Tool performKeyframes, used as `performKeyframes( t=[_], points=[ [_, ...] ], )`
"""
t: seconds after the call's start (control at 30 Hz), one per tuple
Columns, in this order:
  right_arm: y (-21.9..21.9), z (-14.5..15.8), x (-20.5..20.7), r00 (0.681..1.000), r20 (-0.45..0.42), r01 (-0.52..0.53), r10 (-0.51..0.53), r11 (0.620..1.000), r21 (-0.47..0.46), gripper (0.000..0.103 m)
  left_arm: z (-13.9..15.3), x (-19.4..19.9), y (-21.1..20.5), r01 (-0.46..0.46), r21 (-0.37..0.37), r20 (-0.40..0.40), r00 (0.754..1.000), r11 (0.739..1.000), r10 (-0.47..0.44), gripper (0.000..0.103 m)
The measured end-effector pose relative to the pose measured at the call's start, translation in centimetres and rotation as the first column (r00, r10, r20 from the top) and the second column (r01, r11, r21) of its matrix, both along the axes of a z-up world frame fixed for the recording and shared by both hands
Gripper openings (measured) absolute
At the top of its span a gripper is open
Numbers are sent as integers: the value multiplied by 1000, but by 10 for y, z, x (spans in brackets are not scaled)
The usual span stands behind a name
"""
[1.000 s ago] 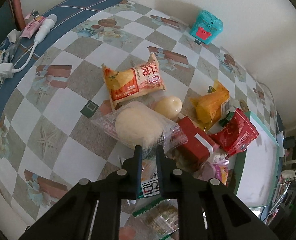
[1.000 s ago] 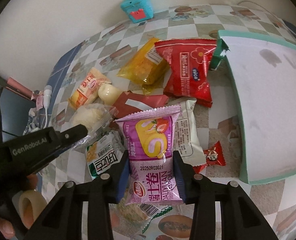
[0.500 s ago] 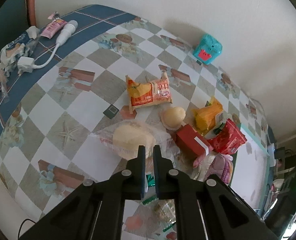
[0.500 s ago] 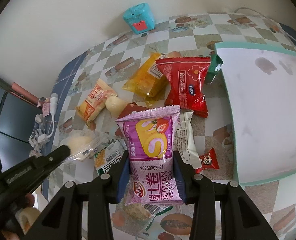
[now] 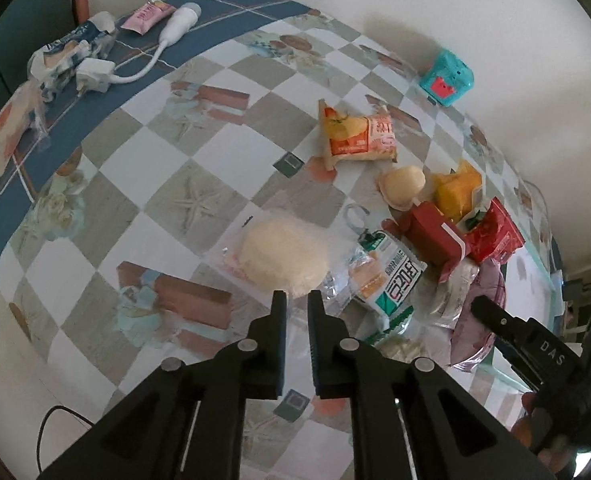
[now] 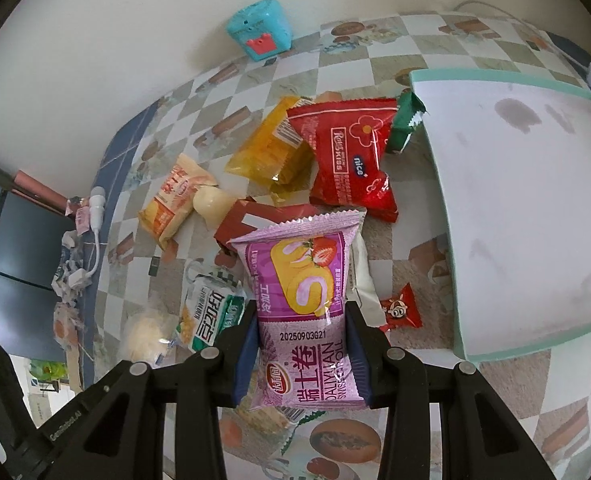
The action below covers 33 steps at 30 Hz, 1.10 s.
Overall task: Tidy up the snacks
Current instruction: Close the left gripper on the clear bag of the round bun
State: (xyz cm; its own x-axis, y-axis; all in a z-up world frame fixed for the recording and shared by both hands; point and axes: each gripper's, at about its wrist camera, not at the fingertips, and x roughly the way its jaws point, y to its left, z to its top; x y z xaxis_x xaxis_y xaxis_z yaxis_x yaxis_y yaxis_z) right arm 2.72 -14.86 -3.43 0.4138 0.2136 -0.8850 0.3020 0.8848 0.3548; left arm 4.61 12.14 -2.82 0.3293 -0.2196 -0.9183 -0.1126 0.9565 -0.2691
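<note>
The right gripper is squeezing a purple Swiss roll packet between its 2 fingers. The packet is pinched at its sides near the bottom. Its long way runs straight out ahead of the gripper, the same way the fingers point, with the zigzag top end far from the hand.

The white tray with the green rim sits at the right side of the table, just to the right of the packet. So I think the next move is to swing the packet right and lay it flat in the tray. The right hand is much nearer to the tray than the left one.

The left gripper has its fingers almost together, with a thin gap, and I see nothing held in that gap. The fluffy bun in a clear bag lies on the table just past its tips.

The other snacks sit in a heap near the middle of the table, like the red packet, the yellow packet and the green and white packet.
</note>
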Motion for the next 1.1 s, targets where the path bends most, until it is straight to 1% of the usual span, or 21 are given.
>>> performKeyframes(
  t=[0.03, 0.07, 0.1, 0.13, 0.2, 0.27, 0.33, 0.37, 0.43, 0.5, 0.67, 0.73, 0.77, 0.83, 0.87, 0.93, 1.0, 1.1],
  points=[
    [1, 0, 0, 1000, 0, 0, 0, 1000, -2, 43, 1, 1, 1, 2, 7, 4, 1000, 1000, -3, 33],
    [1, 0, 0, 1000, 0, -2, 2, 1000, -3, 43, 2, 2, 0, 4, 9, 7, 1000, 1000, -4, 47],
    [2, 1, 0, 1000, 0, -4, 4, 1000, -3, 43, 2, 5, 0, -1, 3, 6, 1000, 1000, 1, 70],
    [2, 0, 0, 1000, 0, -5, 5, 1000, -2, 43, 3, 7, -1, -6, -3, 4, 1000, 1000, 6, 74],
    [2, 0, -1, 1000, 3, -3, 3, 1000, -5, 43, 1, 14, -5, -9, -4, -5, 1000, 1000, 9, 74],
    [2, 0, 0, 1000, 1, -1, 1, 1000, -3, 43, -6, 24, -7, -39, 5, -28, 999, 999, 39, 74],
    [2, -1, 0, 1000, 1, -2, 2, 1000, 0, 43, -19, 36, -4, -96, -20, -76, 993, 995, 95, 74],
    [1, 0, 0, 1000, 2, -3, 3, 1000, 1, 43, -23, 39, -3, -115, -29, -85, 990, 993, 112, 74],
    [1, 0, -1, 1000, 4, -4, 4, 1000, -1, 43, -31, 45, -1, -147, -37, -100, 985, 988, 143, 79],
    [1, 0, 0, 1000, 5, -6, 6, 1000, -2, 43, -36, 50, -2, -154, -28, -109, 983, 988, 150, 79],
    [1, 0, 0, 1000, 4, -9, 9, 1000, -3, 43, -48, 59, -8, -159, -37, -142, 978, 987, 153, 79],
    [1, 0, 0, 1000, 4, -9, 9, 1000, -3, 43, -55, 62, -7, -177, -61, -154, 974, 982, 166, 79],
    [1, -1, 0, 1000, 2, -10, 10, 1000, -2, 43, -53, 62, -5, -183, -71, -145, 974, 981, 171, 79],
    [1, -1, 1, 1000, 2, -11, 11, 1000, -2, 43, -50, 60, -1, -182, -115, -138, 976, 976, 166, 80],
    [1, -1, 1, 1000, 3, -11, 11, 1000, -3, 43, -48, 58, 1, -182, -126, -134, 977, 975, 165, 81],
    [1, -2, 0, 1000, 7, -14, 14, 1000, -4, 43, -45, 55, 6, -197, -117, -132, 974, 973, 182, 94],
    [2, -1, 0, 1000, 9, -21, 21, 1000, -4, 43, -45, 56, 14, -246, -132, -139, 964, 960, 228, 96],
    [3, -1, 0, 1000, 11, -25, 25, 1000, -8, 43, -48, 56, 31, -327, -154, -163, 939, 932, 302, 96]
  ],
)
